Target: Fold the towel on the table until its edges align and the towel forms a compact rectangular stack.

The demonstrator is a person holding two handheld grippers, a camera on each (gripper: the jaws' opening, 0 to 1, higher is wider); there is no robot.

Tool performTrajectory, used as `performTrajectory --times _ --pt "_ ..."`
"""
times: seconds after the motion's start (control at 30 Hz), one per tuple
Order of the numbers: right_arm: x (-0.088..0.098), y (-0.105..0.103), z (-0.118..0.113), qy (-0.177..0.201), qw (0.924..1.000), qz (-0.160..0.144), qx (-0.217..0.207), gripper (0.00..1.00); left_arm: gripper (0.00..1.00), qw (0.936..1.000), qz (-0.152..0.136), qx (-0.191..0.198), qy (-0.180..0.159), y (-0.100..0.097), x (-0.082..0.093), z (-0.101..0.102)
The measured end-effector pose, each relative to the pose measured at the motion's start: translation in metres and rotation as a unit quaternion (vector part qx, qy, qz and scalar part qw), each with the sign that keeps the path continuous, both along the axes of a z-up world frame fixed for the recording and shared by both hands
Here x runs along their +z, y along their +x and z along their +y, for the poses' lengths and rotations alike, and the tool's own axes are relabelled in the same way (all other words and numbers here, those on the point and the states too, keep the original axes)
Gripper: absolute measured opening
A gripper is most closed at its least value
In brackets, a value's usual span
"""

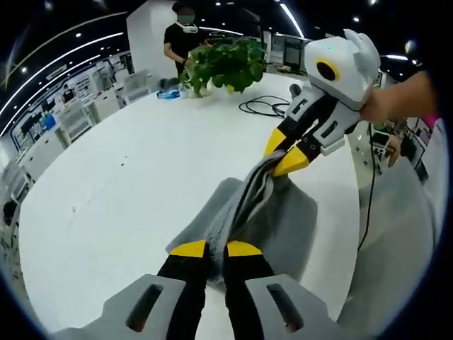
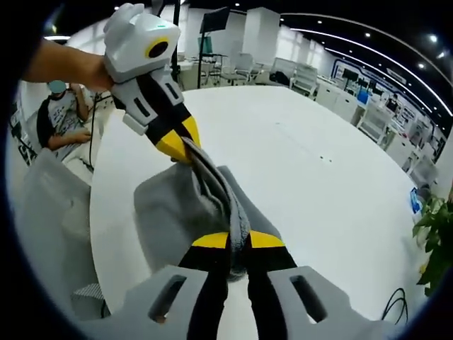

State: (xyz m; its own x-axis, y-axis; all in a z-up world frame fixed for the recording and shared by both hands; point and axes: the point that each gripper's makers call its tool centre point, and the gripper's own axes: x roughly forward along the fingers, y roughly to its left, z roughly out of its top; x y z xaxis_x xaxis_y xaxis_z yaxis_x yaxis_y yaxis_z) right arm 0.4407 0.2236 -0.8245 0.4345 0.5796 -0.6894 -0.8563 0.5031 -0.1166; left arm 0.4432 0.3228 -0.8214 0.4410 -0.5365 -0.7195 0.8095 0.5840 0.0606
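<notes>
A broad white bench (image 1: 141, 184) carries the work in a large, brightly lit open room with ceiling light strips and rows of white desks and chairs along the far walls. In the left gripper view, a leafy green plant (image 1: 226, 65) stands at the bench's far end near the top centre, a black cable (image 1: 265, 106) coils just right of it, and a person in dark clothes (image 1: 182, 39) stands behind the plant. In the right gripper view, a seated person (image 2: 64, 117) shows at the left edge.

The grey towel (image 1: 244, 219) lies at the lower centre of the left gripper view, its lower part resting on the bench and its gathered upper edge lifted into a taut ridge.

The left hand-held gripper (image 1: 216, 249) has its yellow-tipped jaws closed down on one end of that ridge. The right hand-held gripper (image 1: 283, 152), entering from the upper right, pinches the other end with its jaws nearly together. In the right gripper view the same holds: its own jaws (image 2: 238, 241) clamp the towel (image 2: 177, 209), and the left hand-held gripper (image 2: 180, 145) grips it at upper left.
</notes>
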Motion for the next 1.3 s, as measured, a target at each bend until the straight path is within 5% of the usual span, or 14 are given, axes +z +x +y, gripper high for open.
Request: performTrajectory --times 0.53,0.7,0.87,1.1,1.3 --pt "-0.046 0.028 -0.004 -0.044 0.999 0.003 -0.012 0.1 0.1 0.9991 0.009 -0.014 0.039 0.028 -0.047 0.002" --pt "-0.053 0.033 -0.005 -0.053 0.9985 -0.004 -0.007 0.11 0.13 0.9991 -0.008 -0.007 0.042 0.037 -0.047 0.003" --pt "-0.048 0.04 -0.009 -0.041 0.9986 -0.013 -0.033 0.15 0.18 0.9972 -0.044 -0.012 0.059 0.047 -0.041 0.01" --pt "-0.022 0.052 -0.007 -0.007 0.9971 -0.061 -0.046 0.13 0.19 0.9955 -0.086 -0.03 0.026 0.045 -0.018 0.0" --pt "-0.025 0.04 0.006 0.016 0.9987 -0.042 -0.023 0.05 0.18 0.9972 -0.055 -0.047 0.018 0.029 -0.034 -0.011"
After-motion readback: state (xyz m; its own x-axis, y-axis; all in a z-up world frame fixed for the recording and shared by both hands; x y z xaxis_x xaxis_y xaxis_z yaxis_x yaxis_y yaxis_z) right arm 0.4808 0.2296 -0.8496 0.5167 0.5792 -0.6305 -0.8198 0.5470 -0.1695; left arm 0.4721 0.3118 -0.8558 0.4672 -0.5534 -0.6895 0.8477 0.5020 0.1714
